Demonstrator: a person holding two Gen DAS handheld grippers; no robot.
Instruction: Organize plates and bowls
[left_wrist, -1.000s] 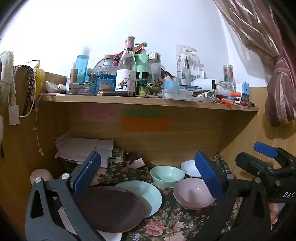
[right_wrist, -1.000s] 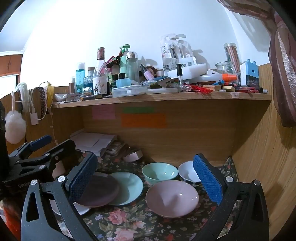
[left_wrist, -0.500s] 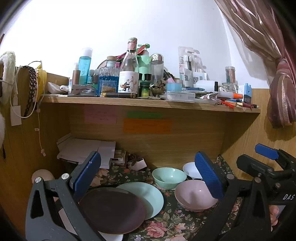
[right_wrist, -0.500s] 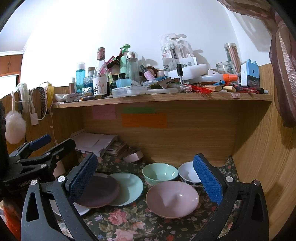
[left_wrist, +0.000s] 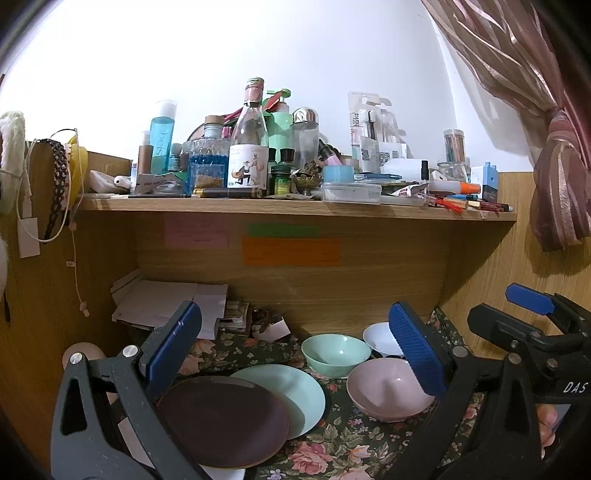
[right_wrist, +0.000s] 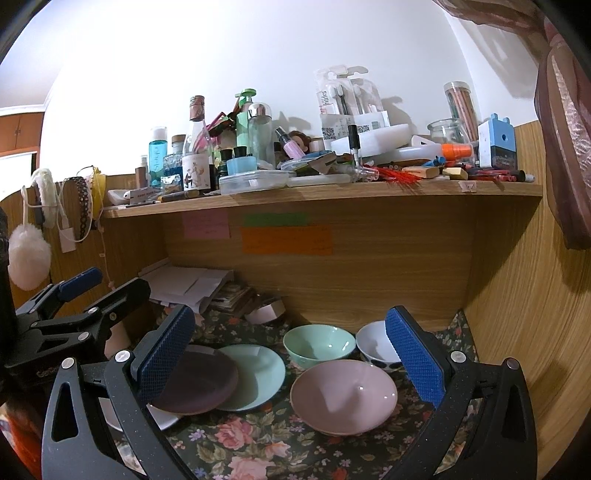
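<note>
On the floral cloth (right_wrist: 258, 439) lie a dark brown plate (left_wrist: 221, 421) (right_wrist: 195, 384) overlapping a mint plate (left_wrist: 291, 391) (right_wrist: 255, 373), with a white plate (right_wrist: 162, 417) under the brown one. Behind stand a mint bowl (left_wrist: 334, 354) (right_wrist: 319, 345), a white bowl (left_wrist: 380, 338) (right_wrist: 375, 347) and a pink bowl (left_wrist: 388, 389) (right_wrist: 343, 397). My left gripper (left_wrist: 295, 354) is open above the plates. My right gripper (right_wrist: 291, 369) is open over the pink bowl and plates. Both are empty.
A wooden shelf (left_wrist: 295, 210) crowded with bottles and jars overhangs the nook. A stack of papers (left_wrist: 166, 302) and a small box (right_wrist: 266, 314) sit at the back left. Wooden side walls close in left and right. A curtain (left_wrist: 554, 184) hangs right.
The left wrist view has tilted slightly, so the scene sits a little lower and farther. The dishes have not moved and both grippers stay open.
</note>
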